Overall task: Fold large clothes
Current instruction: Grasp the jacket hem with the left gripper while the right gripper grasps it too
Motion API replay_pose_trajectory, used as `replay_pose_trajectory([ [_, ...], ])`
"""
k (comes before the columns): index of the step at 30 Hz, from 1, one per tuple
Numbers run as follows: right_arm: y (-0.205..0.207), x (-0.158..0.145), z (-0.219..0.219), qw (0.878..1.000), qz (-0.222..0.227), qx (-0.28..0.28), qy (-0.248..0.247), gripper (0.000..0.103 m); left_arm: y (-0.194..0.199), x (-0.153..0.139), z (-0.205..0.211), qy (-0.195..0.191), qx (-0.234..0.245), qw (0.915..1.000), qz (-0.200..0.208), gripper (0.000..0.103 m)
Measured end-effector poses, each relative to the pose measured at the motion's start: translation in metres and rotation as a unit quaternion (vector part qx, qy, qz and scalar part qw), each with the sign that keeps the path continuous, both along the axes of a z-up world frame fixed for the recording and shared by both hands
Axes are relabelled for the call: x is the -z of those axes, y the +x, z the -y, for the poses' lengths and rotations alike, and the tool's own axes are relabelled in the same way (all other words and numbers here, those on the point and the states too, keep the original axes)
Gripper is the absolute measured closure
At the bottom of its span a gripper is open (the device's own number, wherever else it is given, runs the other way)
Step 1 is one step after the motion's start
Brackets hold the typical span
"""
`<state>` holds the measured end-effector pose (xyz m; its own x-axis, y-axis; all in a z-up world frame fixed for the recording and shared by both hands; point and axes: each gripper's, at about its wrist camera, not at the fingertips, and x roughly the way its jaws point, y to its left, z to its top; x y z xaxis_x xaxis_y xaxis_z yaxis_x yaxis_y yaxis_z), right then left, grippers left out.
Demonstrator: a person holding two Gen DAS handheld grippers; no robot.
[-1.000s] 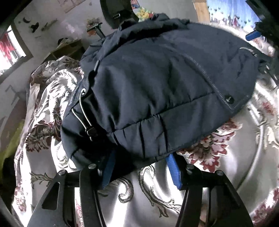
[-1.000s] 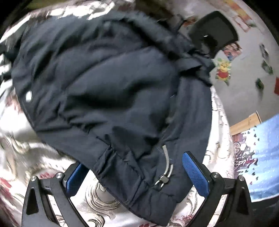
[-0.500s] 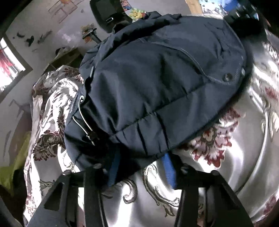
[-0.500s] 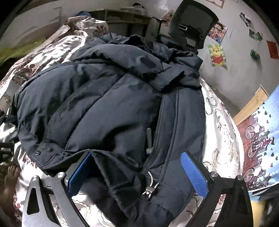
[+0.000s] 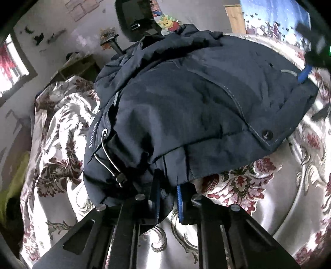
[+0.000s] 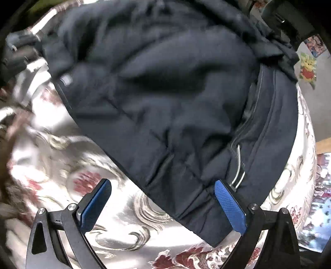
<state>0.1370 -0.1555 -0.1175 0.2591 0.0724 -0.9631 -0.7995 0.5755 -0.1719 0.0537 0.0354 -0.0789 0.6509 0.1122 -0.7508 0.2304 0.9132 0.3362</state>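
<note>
A dark navy padded jacket [image 5: 186, 107] lies bunched on a bed, its hem with a drawcord [image 5: 107, 157] facing the left wrist camera. My left gripper [image 5: 168, 192] is at the hem's near edge. Its jaws are closing, and a fold of hem fabric is pinched between the blue pads. In the right wrist view the same jacket [image 6: 165, 87] looks blurred. My right gripper [image 6: 163, 204] stands wide open over the hem corner. Its right pad [image 6: 227, 202] rests above the fabric beside a cord loop [image 6: 238, 165], and its left pad [image 6: 95, 204] is over the bedspread.
The bed is covered by a shiny white bedspread with red flowers [image 5: 269, 196]. A black office chair [image 5: 136, 18] and a wall with a cartoon bear sticker [image 6: 308, 68] stand behind the jacket. A wooden shelf [image 5: 78, 66] is at the far left.
My left jaws have come together onto the jacket hem and lifted it slightly. The right gripper tipped up to look across the bed, then dropped back steeply over the hem corner, still open.
</note>
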Motion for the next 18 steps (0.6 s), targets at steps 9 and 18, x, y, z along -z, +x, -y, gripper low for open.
replay_pose_trajectory([
  [9,-0.005,0.008,-0.01,0.997,0.067,0.027,-0.027,0.042,-0.004,-0.027,0.002,-0.041,-0.012,0.9986,0.03,0.097],
  [18,-0.019,-0.001,-0.013,0.999,0.048,0.011,-0.018,0.028,0.012,-0.082,-0.001,-0.08,-0.026,0.9941,0.069,0.099],
])
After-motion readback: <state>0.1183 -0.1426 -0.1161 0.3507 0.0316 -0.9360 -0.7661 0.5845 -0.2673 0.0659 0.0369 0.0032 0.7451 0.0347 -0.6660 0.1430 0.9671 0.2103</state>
